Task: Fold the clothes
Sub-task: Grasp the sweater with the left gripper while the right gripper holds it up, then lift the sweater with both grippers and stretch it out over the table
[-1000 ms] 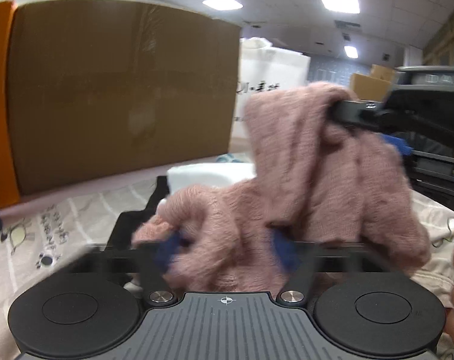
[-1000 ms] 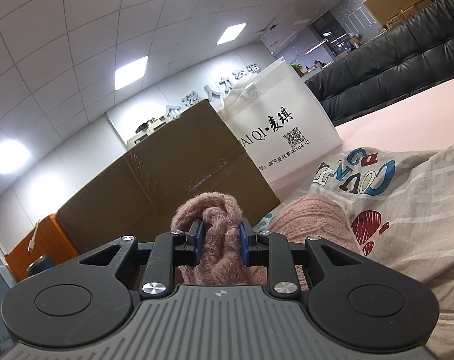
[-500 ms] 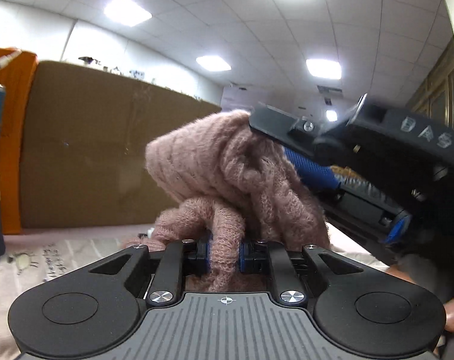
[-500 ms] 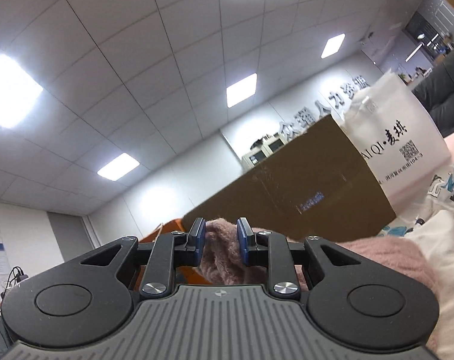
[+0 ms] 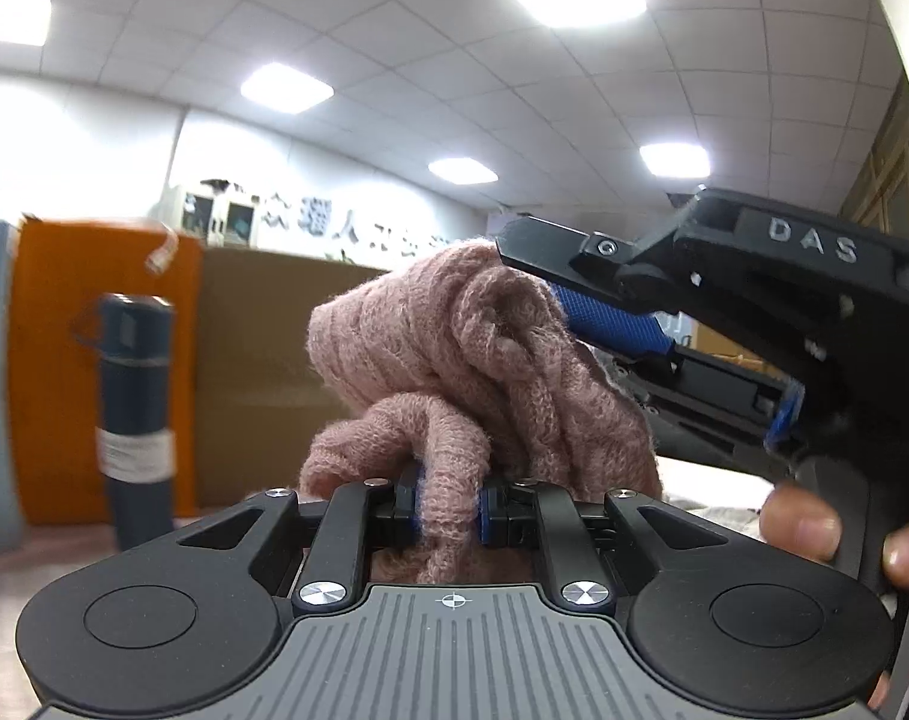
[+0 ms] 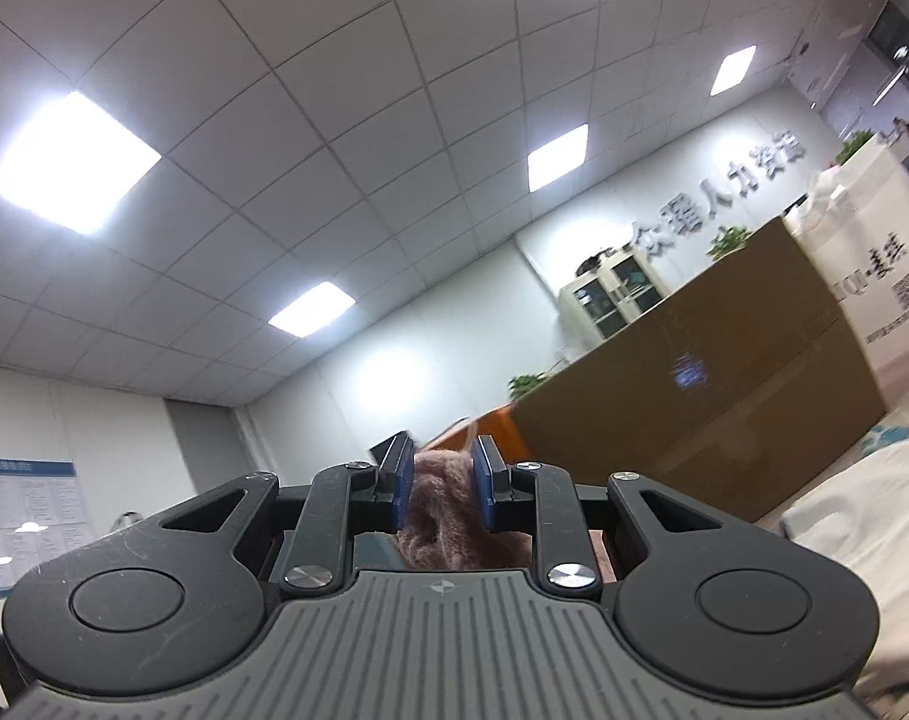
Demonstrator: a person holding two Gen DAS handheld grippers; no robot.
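The pink knit sweater [image 5: 454, 354] hangs bunched in the air between the two tools, a loose, fuzzy, ribbed wool that looks light, limp and stretchy. It will likely sag and twist wherever it is unsupported, so hems, shoulders or cuffs seem the better places to take hold than a mid-panel wad. The left gripper [image 5: 448, 501] is clenched on a rope-like strand of the knit between its blue pads. The right gripper [image 6: 439, 486], black plastic with ridged blue pads, pinches another clump higher up and close beside it. Behind stand a brown cardboard box [image 5: 262, 360], an orange panel [image 5: 52, 360], a dark cylindrical bottle [image 5: 133, 408] and a white printed bag [image 6: 874, 252].
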